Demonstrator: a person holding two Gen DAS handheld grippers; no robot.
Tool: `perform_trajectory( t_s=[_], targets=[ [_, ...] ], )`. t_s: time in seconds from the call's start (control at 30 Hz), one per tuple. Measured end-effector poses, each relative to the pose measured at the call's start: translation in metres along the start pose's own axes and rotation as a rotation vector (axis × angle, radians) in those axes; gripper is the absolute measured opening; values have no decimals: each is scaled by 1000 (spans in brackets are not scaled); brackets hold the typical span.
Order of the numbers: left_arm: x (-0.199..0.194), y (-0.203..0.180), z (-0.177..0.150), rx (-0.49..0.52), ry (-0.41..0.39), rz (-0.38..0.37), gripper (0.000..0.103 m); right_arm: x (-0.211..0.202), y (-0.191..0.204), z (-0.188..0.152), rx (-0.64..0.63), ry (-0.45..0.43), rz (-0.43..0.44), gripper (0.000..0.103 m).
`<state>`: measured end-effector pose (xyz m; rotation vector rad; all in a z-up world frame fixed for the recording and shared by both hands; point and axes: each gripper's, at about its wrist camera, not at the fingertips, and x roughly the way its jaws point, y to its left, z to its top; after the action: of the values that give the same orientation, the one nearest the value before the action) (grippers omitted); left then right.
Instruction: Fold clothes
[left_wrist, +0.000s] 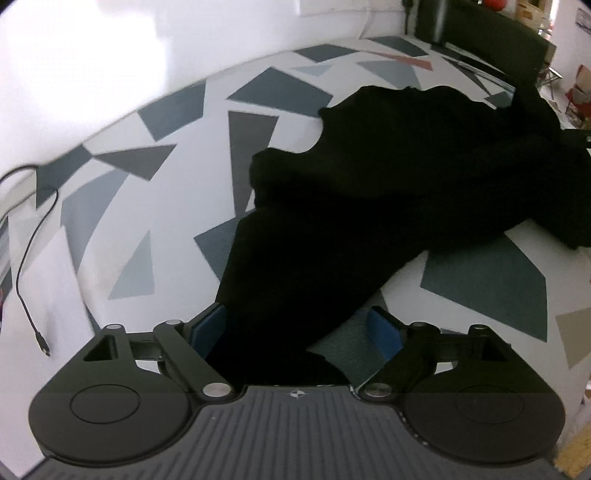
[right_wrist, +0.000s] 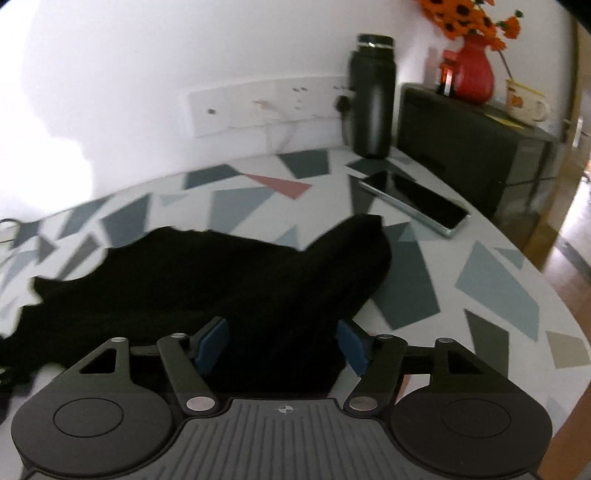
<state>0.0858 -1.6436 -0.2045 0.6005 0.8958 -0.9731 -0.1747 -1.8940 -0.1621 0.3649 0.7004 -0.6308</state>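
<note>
Left wrist view is showing a black, soft fabric garment lying crumpled across the white tabletop with grey and blue angular shapes, one long limp part of it running down between the blue pads of the left gripper. Those pads are standing spread, with cloth lying against the left one and a gap showing at the right one, so nothing is being pinched there. Right wrist view is showing the right gripper likewise spread, its blue pads sitting either side of a thick bunched end of the same garment, apparently without squeezing it.

Being so dark, the cloth is hiding its seams and hems, and I cannot tell which part of the garment each gripper is straddling. It is looking light, floppy and non-slippery, likely to sag and drag rather than hold any shape, so a firm pinch on an edge or corner, one layer if possible, should be serving better than a bunch.

A dark slim smartphone and a tall black metal bottle are standing near the garment's far end and could be swept by trailing cloth.
</note>
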Motion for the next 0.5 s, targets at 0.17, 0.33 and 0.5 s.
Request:
perform_trajectory(
  t_s=[0.17, 0.33, 0.5],
  targets=[
    [-13, 10, -5, -82, -89, -18, 19, -17, 21, -16, -104, 32, 58, 74],
    [-43, 27, -15, -198, -192, -47, 17, -10, 41, -25, -130, 68, 91, 32],
    [-79, 47, -24, -292, -282, -8, 16, -17, 51, -11, -161, 11, 138, 12]
  ],
)
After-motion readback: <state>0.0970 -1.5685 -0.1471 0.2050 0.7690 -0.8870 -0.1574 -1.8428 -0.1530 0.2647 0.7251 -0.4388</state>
